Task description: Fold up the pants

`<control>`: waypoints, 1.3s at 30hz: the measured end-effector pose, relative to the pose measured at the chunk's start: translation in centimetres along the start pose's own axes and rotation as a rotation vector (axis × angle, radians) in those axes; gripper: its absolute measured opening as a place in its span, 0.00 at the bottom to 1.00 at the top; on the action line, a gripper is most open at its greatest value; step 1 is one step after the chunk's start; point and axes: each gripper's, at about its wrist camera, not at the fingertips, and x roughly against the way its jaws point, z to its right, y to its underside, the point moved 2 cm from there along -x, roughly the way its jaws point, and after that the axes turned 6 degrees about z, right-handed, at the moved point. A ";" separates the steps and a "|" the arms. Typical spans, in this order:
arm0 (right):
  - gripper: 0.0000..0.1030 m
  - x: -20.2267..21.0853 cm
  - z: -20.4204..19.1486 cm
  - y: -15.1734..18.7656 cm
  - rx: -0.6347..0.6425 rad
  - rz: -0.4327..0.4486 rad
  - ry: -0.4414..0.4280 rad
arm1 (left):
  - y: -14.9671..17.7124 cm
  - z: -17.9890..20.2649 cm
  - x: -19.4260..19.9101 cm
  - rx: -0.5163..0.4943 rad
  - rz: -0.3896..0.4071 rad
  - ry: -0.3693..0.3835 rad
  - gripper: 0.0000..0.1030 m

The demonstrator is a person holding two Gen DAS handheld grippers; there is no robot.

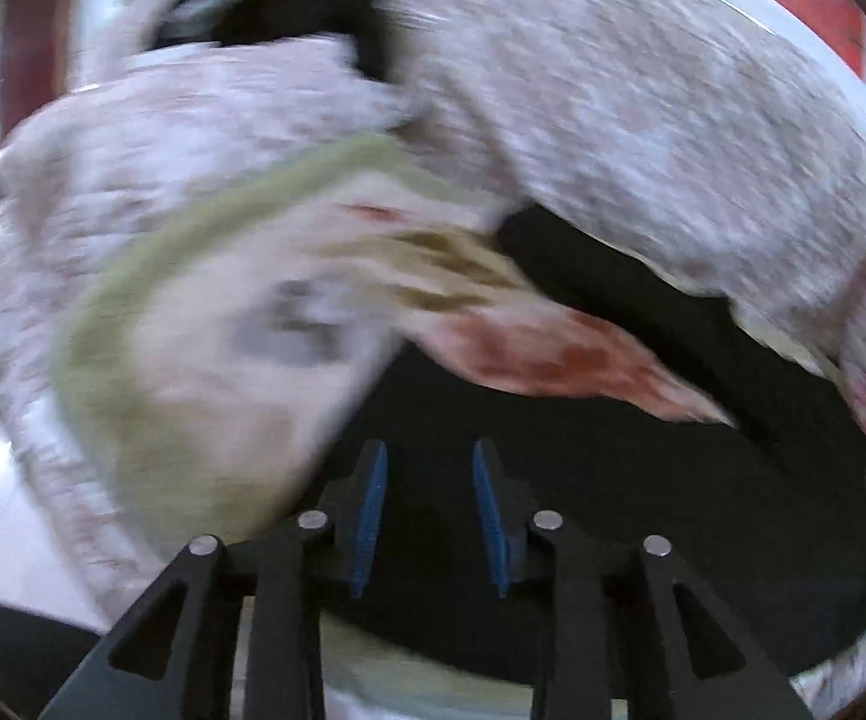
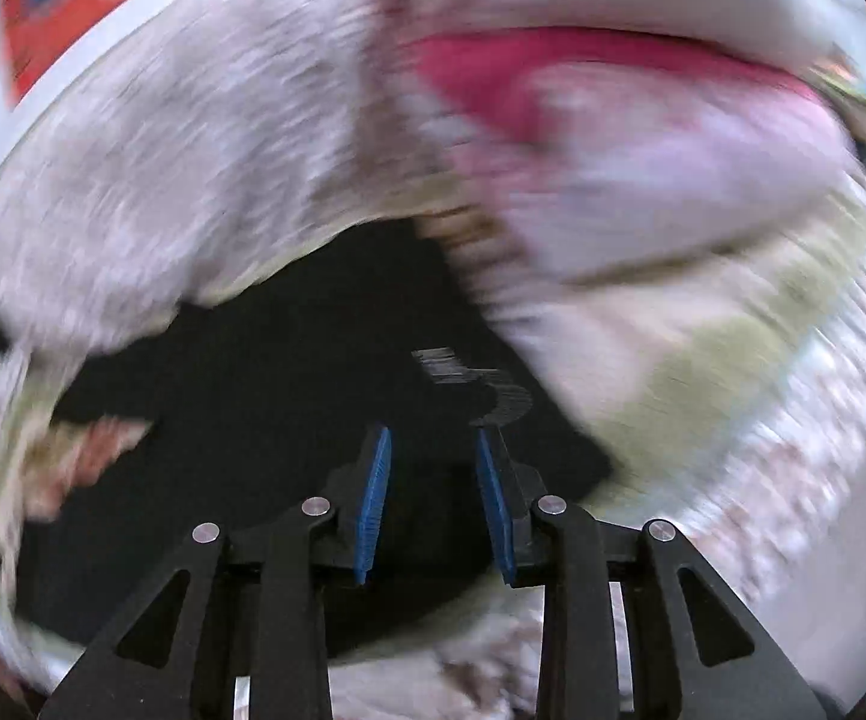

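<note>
Both views are smeared by motion blur. The black pants [image 1: 613, 420] lie spread below my left gripper [image 1: 429, 447], whose blue pads stand apart with nothing pinched between them. In the right wrist view the same black pants [image 2: 252, 390] fill the middle, with a grey printed mark [image 2: 469, 378] just beyond my right gripper [image 2: 433, 432]. That gripper is open too, and only dark cloth shows behind the gap. Neither gripper's pads press on the fabric.
A whitish speckled blanket [image 1: 643, 120] with pale green trim [image 1: 132, 276] and pink-red patches [image 2: 553, 78] bunches around the pants on the far side and both flanks. A red and blue patterned thing [image 2: 72, 12] lies at the far edge.
</note>
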 end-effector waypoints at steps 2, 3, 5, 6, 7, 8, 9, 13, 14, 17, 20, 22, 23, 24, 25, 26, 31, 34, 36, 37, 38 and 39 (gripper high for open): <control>0.36 -2.1 -2.3 -0.1 0.084 -0.060 -0.050 | -0.1 2.9 -1.2 -0.057 -0.036 0.094 0.36; 0.36 -3.1 -3.2 -0.2 0.123 -0.078 -0.060 | 0.0 4.2 -1.9 -0.094 -0.052 0.136 0.36; 0.36 -4.6 -4.5 -0.1 0.192 -0.101 -0.046 | 0.1 6.2 -3.1 -0.157 -0.068 0.178 0.37; 0.36 -5.3 -4.4 -0.2 0.204 -0.110 -0.040 | 0.2 6.9 -4.0 -0.187 -0.080 0.183 0.37; 0.36 -6.3 -4.1 -0.2 0.211 -0.121 -0.017 | 0.3 7.3 -4.8 -0.204 -0.094 0.163 0.37; 0.36 -6.9 -3.5 -0.1 0.213 -0.129 0.007 | 0.6 7.3 -5.8 -0.213 -0.116 0.141 0.37; 0.36 -7.4 -2.9 -0.1 0.202 -0.133 0.018 | 0.9 6.9 -6.9 -0.204 -0.142 0.116 0.41; 0.36 -6.6 -2.7 -0.3 0.190 -0.098 0.033 | 1.1 5.9 -6.6 -0.174 -0.126 0.115 0.44; 0.36 -6.4 -3.1 -0.4 0.196 -0.089 0.027 | 1.0 6.1 -6.3 -0.175 -0.124 0.111 0.44; 0.38 -6.6 -4.9 -1.1 0.217 -0.093 -0.008 | 0.6 6.7 -5.8 -0.180 -0.124 0.116 0.44; 0.39 -7.6 -6.9 -1.5 0.246 -0.137 -0.053 | -0.3 8.4 -5.9 -0.215 -0.125 0.146 0.44; 0.39 -8.2 -8.8 -1.6 0.269 -0.166 -0.104 | -0.8 9.6 -5.8 -0.239 -0.125 0.159 0.44; 0.41 -8.3 -9.6 -1.6 0.284 -0.170 -0.117 | -1.0 10.0 -5.9 -0.251 -0.122 0.163 0.44; 0.45 -8.5 -10.8 -1.5 0.317 -0.172 -0.127 | -1.2 10.7 -5.8 -0.268 -0.119 0.171 0.44; 0.45 -8.6 -11.6 -1.4 0.342 -0.171 -0.135 | -1.4 11.2 -5.9 -0.279 -0.118 0.180 0.44; 0.46 -8.8 -12.6 -1.3 0.367 -0.174 -0.149 | -1.6 11.8 -6.0 -0.291 -0.118 0.189 0.44; 0.46 -10.4 -15.5 -0.9 0.450 -0.195 -0.182 | -1.8 13.2 -6.9 -0.347 -0.111 0.196 0.44; 0.46 -11.6 -15.3 -0.2 0.454 -0.212 -0.165 | -1.0 12.7 -8.8 -0.335 -0.136 0.168 0.44; 0.46 -13.1 -14.7 0.5 0.444 -0.254 -0.143 | -0.4 12.4 -9.8 -0.328 -0.157 0.161 0.44; 0.46 -13.8 -14.3 0.8 0.438 -0.278 -0.137 | -0.4 12.5 -9.8 -0.343 -0.138 0.154 0.44; 0.46 -14.1 -14.0 0.8 0.429 -0.283 -0.144 | -0.4 12.7 -9.7 -0.360 -0.130 0.144 0.44; 0.46 -14.0 -14.0 0.7 0.420 -0.278 -0.150 | -0.4 12.7 -9.7 -0.358 -0.132 0.145 0.44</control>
